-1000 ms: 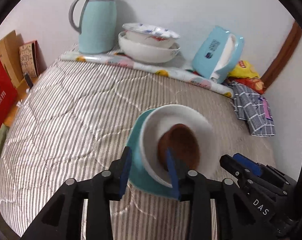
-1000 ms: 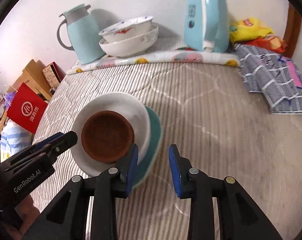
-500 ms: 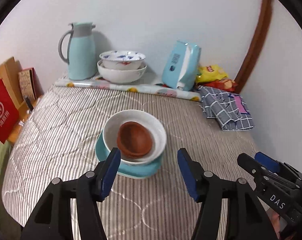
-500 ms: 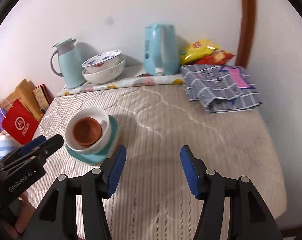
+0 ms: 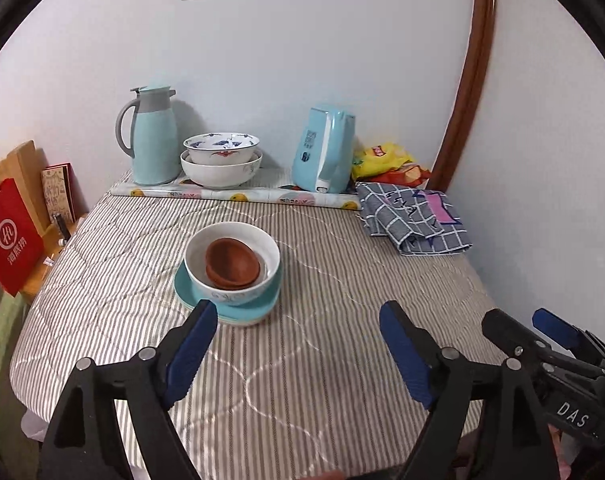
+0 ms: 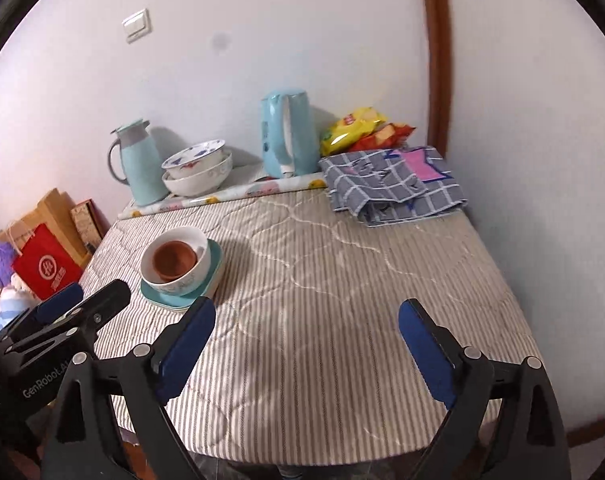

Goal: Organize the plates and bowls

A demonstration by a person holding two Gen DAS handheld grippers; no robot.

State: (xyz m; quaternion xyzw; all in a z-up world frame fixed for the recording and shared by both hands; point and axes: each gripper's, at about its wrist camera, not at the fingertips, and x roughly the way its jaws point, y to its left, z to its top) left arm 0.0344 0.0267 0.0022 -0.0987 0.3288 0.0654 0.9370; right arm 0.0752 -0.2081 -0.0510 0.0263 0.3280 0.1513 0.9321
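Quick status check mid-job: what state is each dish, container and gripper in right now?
brown bowls: nested inside the white bowl.
white bowl: upright on the teal plates.
teal plates: stacked on the table.
patterned bowls: nested, upright.
thermos jug: upright, lid on.
left gripper: open.
right gripper: open.

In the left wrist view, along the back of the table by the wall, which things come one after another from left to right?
Thermos jug → two stacked white bowls → light blue kettle → yellow snack bag.
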